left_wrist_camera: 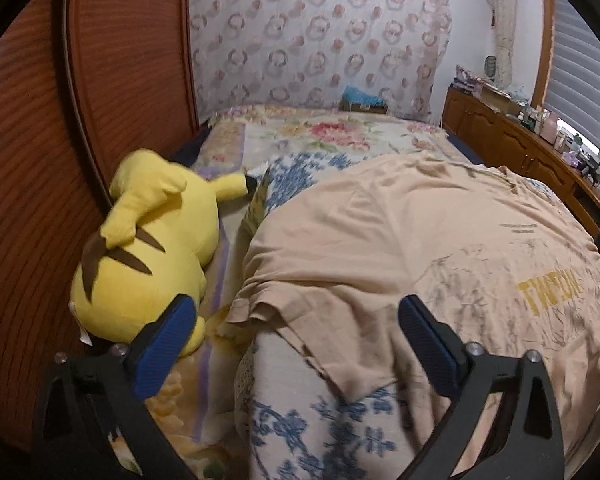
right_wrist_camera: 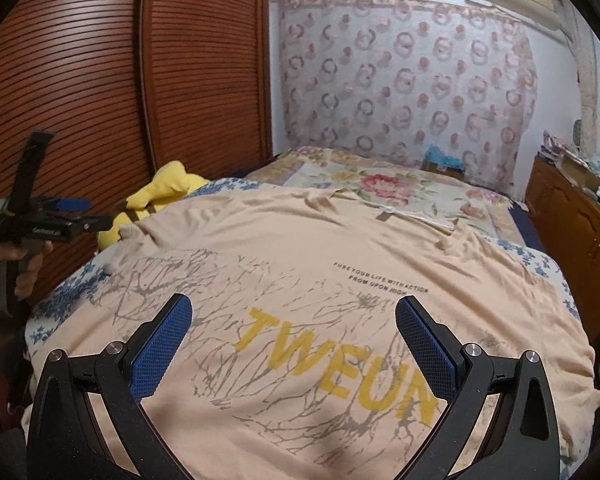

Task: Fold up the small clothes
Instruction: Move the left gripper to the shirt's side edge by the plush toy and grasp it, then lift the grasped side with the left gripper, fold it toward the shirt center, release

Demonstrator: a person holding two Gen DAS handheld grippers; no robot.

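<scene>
Lying at the far left, against the slatted wooden wardrobe (left_wrist_camera: 40, 140), a yellow plush toy (left_wrist_camera: 140, 248), face down on the floral bedspread (left_wrist_camera: 320, 136) and not belonging to the task. Hovering next to it, the left gripper (left_wrist_camera: 296, 320), jaws spread wide and holding nothing, aiming at the sleeve (left_wrist_camera: 268, 304) of the beige T-shirt (left_wrist_camera: 400, 240), near the cloth but not yet closing on it. Spreading across the middle of the bed, over a blue-flowered quilt (left_wrist_camera: 312, 420), the T-shirt, print side up with the yellow word "TWEUN" (right_wrist_camera: 332, 356) showing, both sleeves out and no fold visible anywhere. Hanging above the print, the right gripper (right_wrist_camera: 294, 320), also wide open and empty, apart from the fabric as far as can be judged. Standing at the far right, a wooden cabinet (right_wrist_camera: 572, 208) with clutter on top. Judging from this, folding not started: shirt only laid flat, sleeves and body all still waiting to be folded.
</scene>
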